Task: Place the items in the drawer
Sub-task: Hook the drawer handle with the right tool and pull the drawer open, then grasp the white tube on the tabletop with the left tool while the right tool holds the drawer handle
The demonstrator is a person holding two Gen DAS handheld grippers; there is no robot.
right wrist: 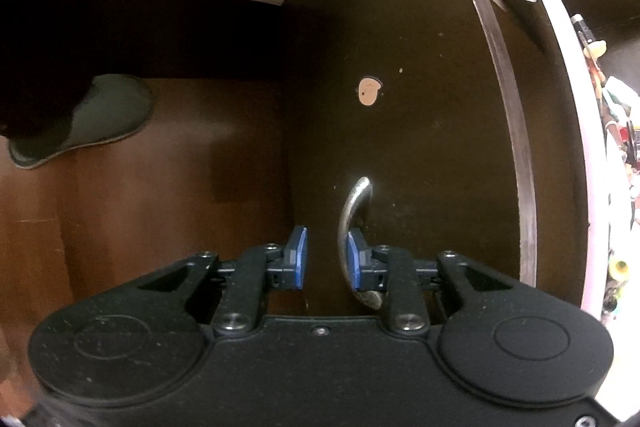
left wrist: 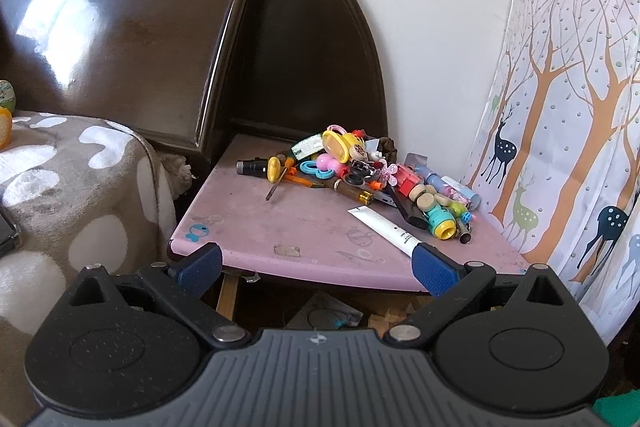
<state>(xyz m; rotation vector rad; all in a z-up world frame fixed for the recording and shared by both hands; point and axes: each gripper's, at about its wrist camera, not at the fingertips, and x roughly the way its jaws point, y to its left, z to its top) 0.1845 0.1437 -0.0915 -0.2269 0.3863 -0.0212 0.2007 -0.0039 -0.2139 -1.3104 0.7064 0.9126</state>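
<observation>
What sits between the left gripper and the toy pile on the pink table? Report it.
In the left wrist view, between the left gripper and the toy pile lies bare pink table, with a white tube lying on the right.

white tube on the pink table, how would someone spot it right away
Look at the pink tabletop beside the dark wooden headboard. The flat white squeeze tube lies at the near edge of the toy pile, the only plain white, long item there.

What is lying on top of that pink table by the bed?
On the pink table lies a heap of small toys, a screwdriver, a dark flashlight and a white tube. Whatever sits beneath the heap is covered.
</observation>
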